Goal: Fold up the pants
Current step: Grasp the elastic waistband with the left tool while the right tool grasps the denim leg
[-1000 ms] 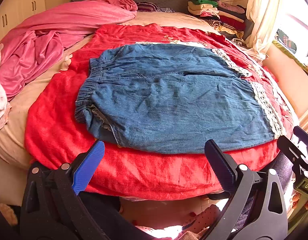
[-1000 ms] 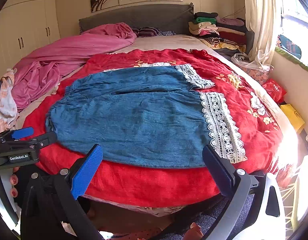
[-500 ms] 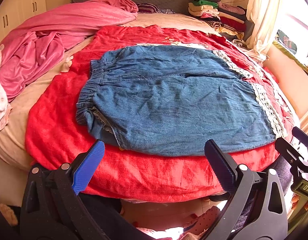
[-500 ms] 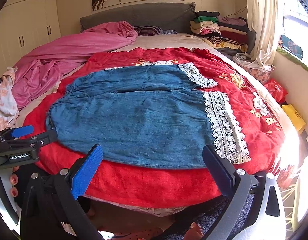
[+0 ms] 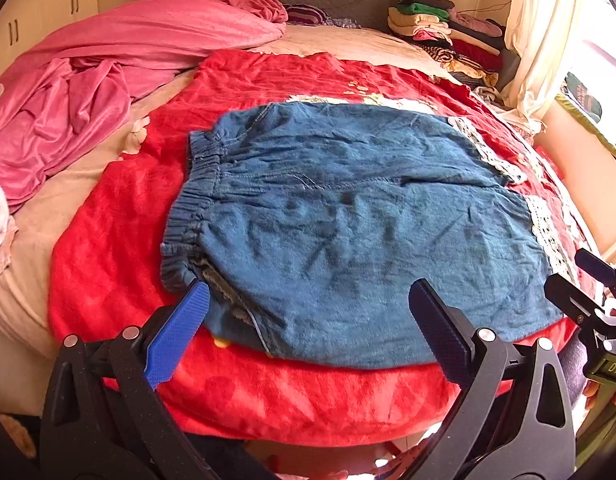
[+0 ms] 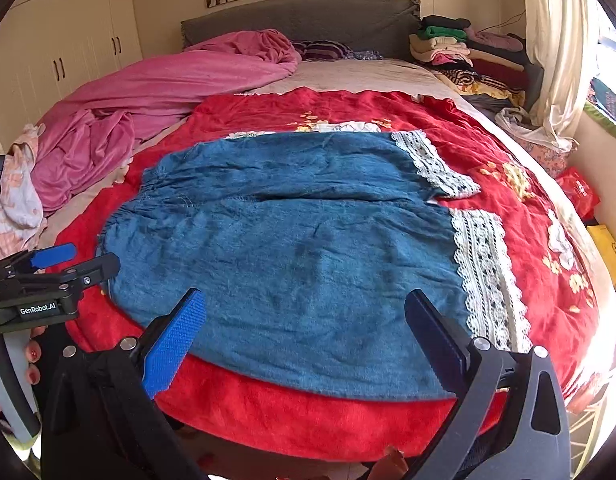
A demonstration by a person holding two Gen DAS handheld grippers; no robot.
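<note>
Blue denim pants (image 5: 348, 232) with an elastic waist on the left and white lace hems (image 6: 484, 268) on the right lie flat on a red blanket (image 5: 120, 224); they also show in the right wrist view (image 6: 292, 248). My left gripper (image 5: 308, 300) is open and empty, over the pants' near edge by the waist corner. My right gripper (image 6: 304, 312) is open and empty, over the near edge of the front leg. Each gripper shows at the other view's side: the right one (image 5: 588, 292), the left one (image 6: 56, 268).
A crumpled pink quilt (image 6: 180, 88) lies at the bed's back left. A stack of folded clothes (image 6: 460, 52) sits at the back right by the grey headboard (image 6: 308, 20). A curtain (image 6: 556, 40) and window are on the right, white wardrobes (image 6: 60, 52) on the left.
Both grippers have moved forward towards the bed, so the pants look larger and the fingertips now overlap their near edge. Both stay open. The pants have not moved.
</note>
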